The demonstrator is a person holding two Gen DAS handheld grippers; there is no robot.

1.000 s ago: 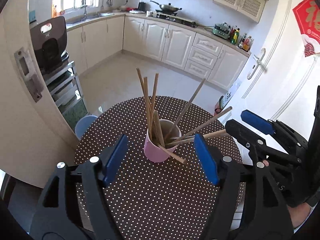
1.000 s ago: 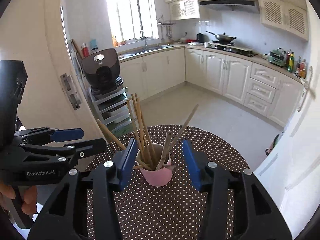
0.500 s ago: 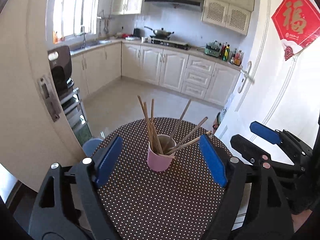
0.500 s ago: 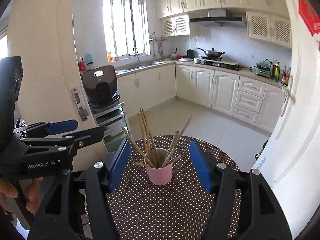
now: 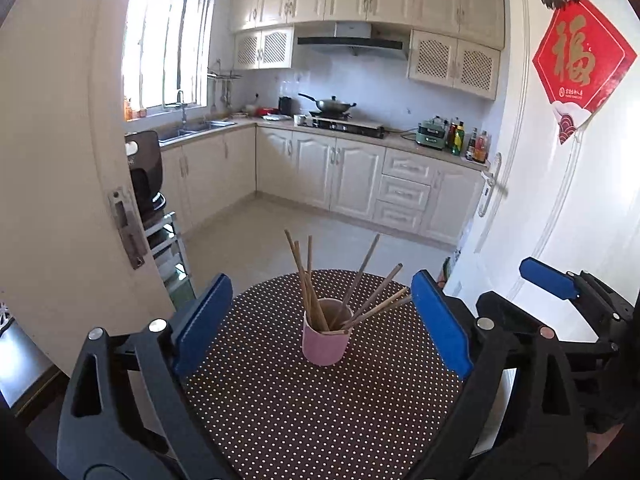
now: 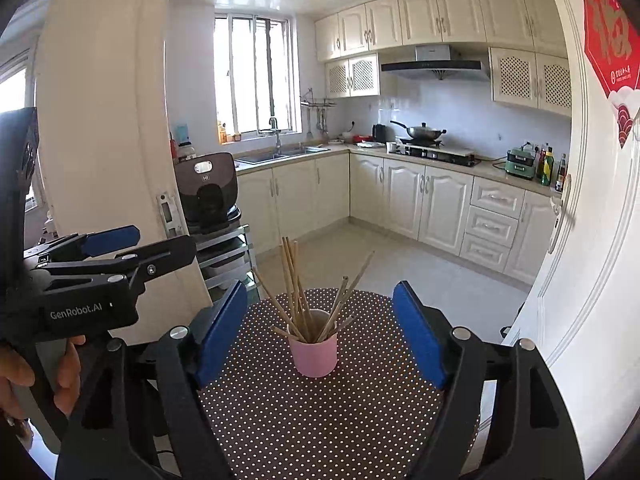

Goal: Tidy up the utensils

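The pink cup [image 5: 323, 340] stood upright near the middle of the dotted table [image 5: 304, 420], with the chopsticks [image 5: 306, 280] fanned out inside it. The left gripper [image 5: 320, 330] and right gripper [image 6: 320, 336] both hung above the table with jaws spread wide, holding nothing, apart from the cup.

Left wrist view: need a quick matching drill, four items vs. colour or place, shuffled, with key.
Items:
1. cup
2. chopsticks
3. wok
4. door hanging

Descriptions:
A. red, on the white door
B. pink, on the dotted table
C. on the stove at the back
D. wooden, standing in the cup

Pairs: 1-B, 2-D, 3-C, 4-A
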